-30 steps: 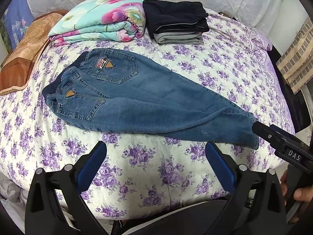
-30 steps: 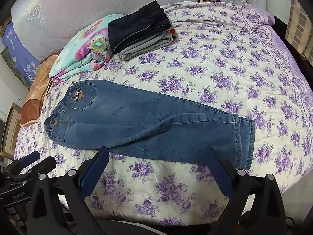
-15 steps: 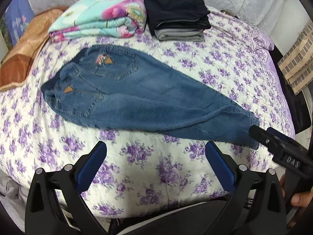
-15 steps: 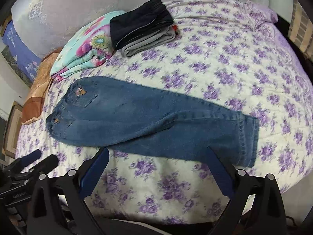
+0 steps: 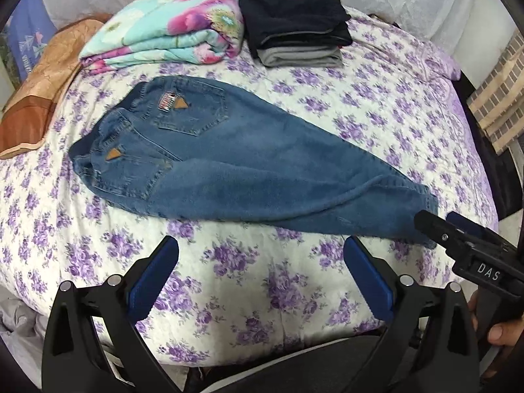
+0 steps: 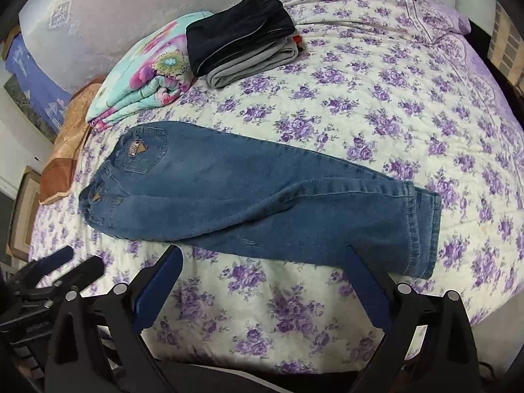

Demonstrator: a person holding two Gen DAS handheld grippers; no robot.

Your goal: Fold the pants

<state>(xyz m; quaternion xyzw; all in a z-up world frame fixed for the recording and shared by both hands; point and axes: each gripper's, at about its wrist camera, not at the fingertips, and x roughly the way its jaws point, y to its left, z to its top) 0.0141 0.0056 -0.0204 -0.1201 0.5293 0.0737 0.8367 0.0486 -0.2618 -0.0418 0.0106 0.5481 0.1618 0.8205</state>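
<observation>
Approaching: both grippers hover short of the jeans, nothing grasped yet; judged to be the reach-in before the first fold.
Jeans: jeans (image 5: 249, 167) lie flat on the bedspread (image 5: 262, 281), already doubled leg over leg, back pockets up; waistband at centre left of the left wrist frame, hems at right, low.
Left gripper: left gripper (image 5: 260, 271) spread wide, blue pads (image 5: 154, 278) apart with only bedspread between them; holding nothing, near the lower edge of the legs, not touching.
Right gripper: right gripper (image 6: 262, 281) likewise wide open and empty; in the right wrist frame its right pad overlaps the hem (image 6: 422, 229) region, contact cannot be told.
Doing it well: judged best to take the hem end with the right and the mid-leg or waistband edge with the left, catching both layers together so the legs stay stacked; lift low and carry the hems toward the waistband, then smooth.
Risk: gripping one layer alone would probably split the stack; soft bedspread may get pinched along with the denim.
Surroundings: floral quilt (image 5: 170, 29) and folded dark clothes (image 5: 294, 29) at top of frame, well apart from the jeans.
</observation>
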